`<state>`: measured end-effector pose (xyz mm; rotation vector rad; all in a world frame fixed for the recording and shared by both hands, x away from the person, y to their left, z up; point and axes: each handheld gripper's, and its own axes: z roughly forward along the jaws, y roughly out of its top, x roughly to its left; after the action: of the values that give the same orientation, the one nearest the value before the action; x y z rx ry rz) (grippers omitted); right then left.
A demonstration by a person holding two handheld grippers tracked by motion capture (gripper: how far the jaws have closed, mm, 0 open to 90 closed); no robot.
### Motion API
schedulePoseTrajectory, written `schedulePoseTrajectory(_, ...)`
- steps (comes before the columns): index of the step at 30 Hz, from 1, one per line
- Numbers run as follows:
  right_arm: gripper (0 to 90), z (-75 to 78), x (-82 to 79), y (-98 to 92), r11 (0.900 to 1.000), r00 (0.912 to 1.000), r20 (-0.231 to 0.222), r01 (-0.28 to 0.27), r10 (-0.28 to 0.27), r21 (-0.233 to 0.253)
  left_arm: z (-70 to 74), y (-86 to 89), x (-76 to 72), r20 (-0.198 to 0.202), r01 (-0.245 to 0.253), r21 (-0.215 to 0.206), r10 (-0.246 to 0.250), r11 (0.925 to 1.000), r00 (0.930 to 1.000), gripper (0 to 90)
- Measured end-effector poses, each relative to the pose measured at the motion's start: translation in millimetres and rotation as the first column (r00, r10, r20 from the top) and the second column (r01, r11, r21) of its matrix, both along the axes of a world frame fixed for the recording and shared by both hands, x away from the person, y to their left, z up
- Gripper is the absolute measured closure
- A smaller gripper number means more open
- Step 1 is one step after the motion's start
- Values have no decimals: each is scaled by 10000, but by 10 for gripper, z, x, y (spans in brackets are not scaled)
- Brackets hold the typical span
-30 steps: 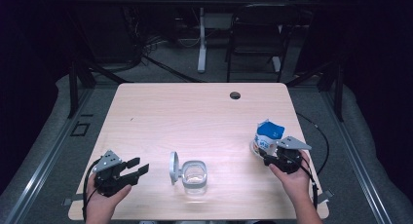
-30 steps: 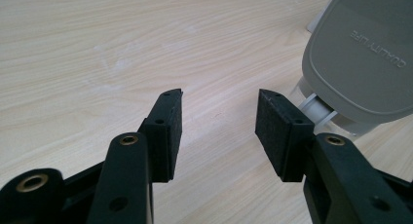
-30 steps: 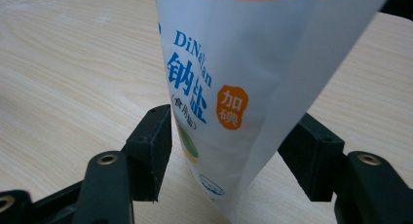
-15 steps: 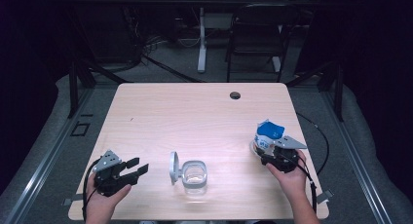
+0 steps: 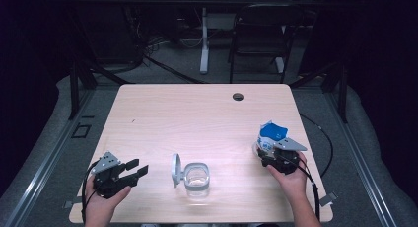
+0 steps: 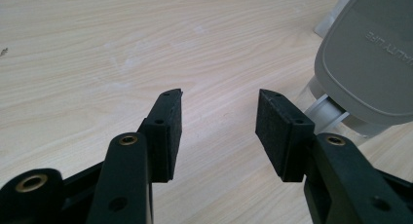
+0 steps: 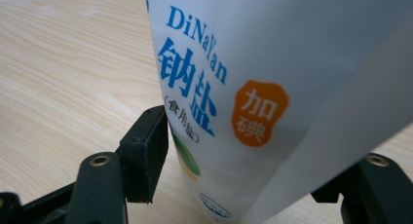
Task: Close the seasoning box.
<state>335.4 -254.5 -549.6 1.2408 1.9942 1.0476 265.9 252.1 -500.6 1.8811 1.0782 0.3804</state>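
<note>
Two claws flank the clear jar (image 5: 196, 178) on the tabletop (image 5: 197, 118): left claw (image 5: 134, 169) gapes empty beside it; right claw (image 5: 263, 155), well apart, brackets the salt bag (image 5: 272, 133), grip unclear.

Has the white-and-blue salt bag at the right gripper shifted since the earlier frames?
No. The white-and-blue salt bag keeps its place below the dark round hole in the table, with the right gripper at its base.

The left tool (image 5: 132, 169), held in the left hand (image 5: 101, 200) at the near left, has its jaws spread apart, while the right tool (image 5: 268, 155), gripped by the right hand (image 5: 291, 175), has its jaws wide.
</note>
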Motion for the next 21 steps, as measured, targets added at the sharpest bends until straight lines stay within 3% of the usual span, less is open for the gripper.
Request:
schedulePoseTrajectory(11, 354, -101, 30, 25, 9996, 9998, 145, 154, -158, 252, -5, 15, 4, -57, -42, -15, 42, 10000, 10000, 527)
schedulePoseTrajectory(15, 353, -160, 35, 30, 9998, 9998, -4, 211, -211, 45, -1, 27, 5, -94, -6, 42, 6, 10000, 10000, 526)
schedulePoseTrajectory(21, 354, -174, 57, 36, 9997, 9997, 26, 237, -237, 101, -6, 30, 7, -25, -65, -15, 65, 10000, 10000, 526)
